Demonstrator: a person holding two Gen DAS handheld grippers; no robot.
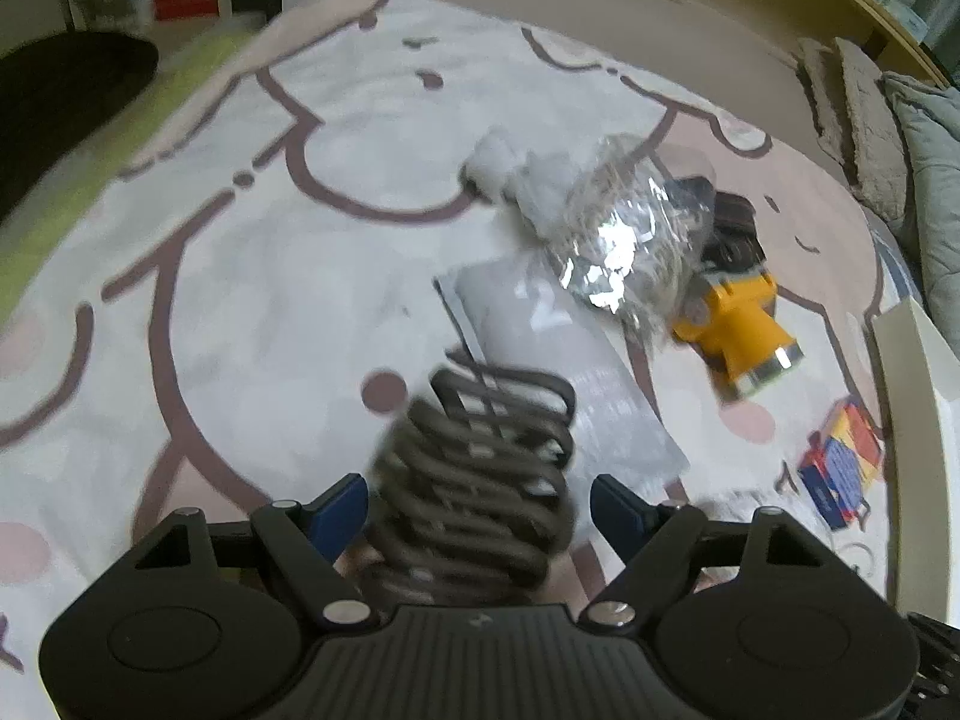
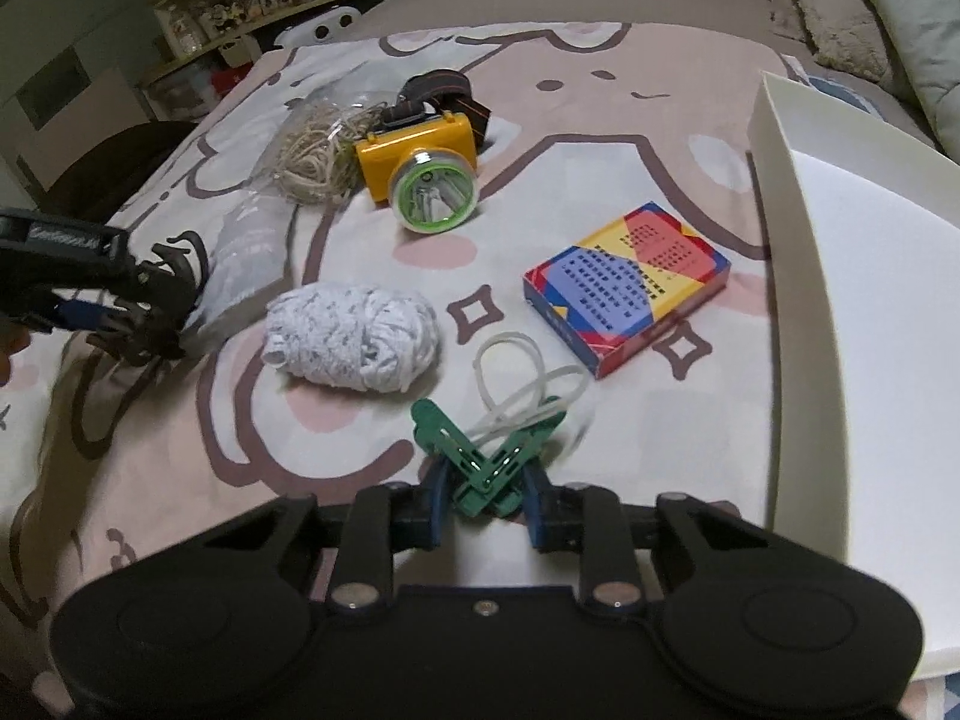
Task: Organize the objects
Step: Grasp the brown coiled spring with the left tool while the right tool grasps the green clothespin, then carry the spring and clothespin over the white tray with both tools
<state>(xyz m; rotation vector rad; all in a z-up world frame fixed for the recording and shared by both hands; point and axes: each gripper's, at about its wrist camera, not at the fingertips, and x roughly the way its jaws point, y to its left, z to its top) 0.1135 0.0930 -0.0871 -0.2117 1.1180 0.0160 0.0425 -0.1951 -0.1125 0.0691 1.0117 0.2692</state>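
Black grippers, blue-padded jaws, silver screws

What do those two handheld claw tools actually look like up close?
Both look alike. The left gripper and right gripper each have a matte black ribbed plastic body, two round black caps at the sides, angled black link arms joined by silver rivets, and blue pads on the fingertips. White lettering marks the left one's side. No cables or sleeves show.
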